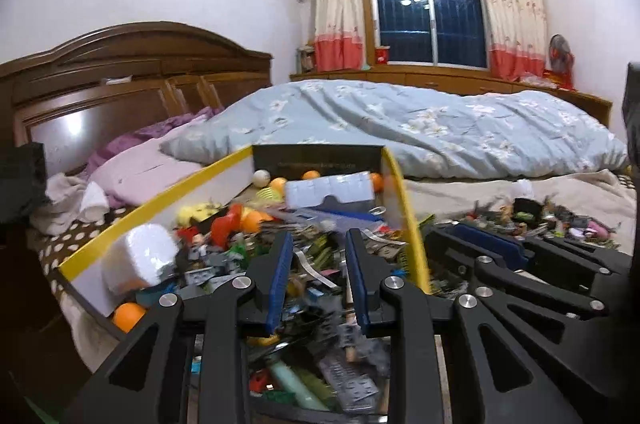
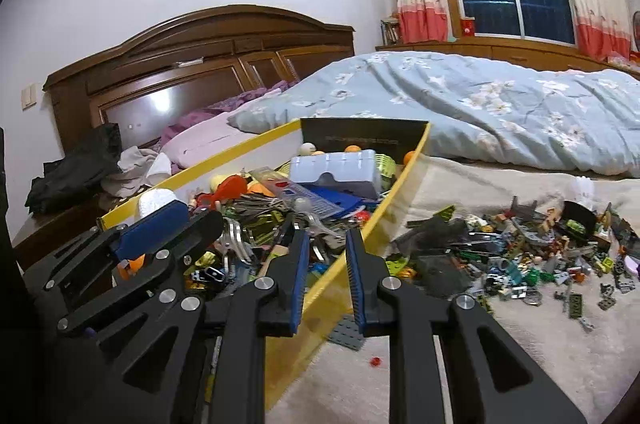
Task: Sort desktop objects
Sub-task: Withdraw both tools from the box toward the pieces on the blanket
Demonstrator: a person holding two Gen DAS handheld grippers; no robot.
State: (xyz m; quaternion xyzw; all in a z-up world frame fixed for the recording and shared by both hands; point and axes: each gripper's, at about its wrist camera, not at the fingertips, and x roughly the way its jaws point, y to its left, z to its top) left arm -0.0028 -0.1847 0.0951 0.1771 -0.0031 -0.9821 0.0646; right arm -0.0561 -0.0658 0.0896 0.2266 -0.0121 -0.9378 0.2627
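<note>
Beige bed cover (image 2: 500, 364) is carrying everything, so the sorting is happening on the bed. Sitting on it, the yellow-rimmed box (image 2: 404, 180) is collecting mixed toys, while a loose pile of small bricks (image 2: 532, 256) is lying just right of it, probably awaiting sorting. Both tools, left (image 1: 318, 280) and right (image 2: 328, 276), are hovering apart and empty, the right straddling the box wall.

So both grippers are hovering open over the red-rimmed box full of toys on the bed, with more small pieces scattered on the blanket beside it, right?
Nearly. The box's rim is yellow, not red, as the right wrist view shows. The rest holds: the left gripper and right gripper are open and empty, and loose pieces lie on the blanket beside the box.
</note>
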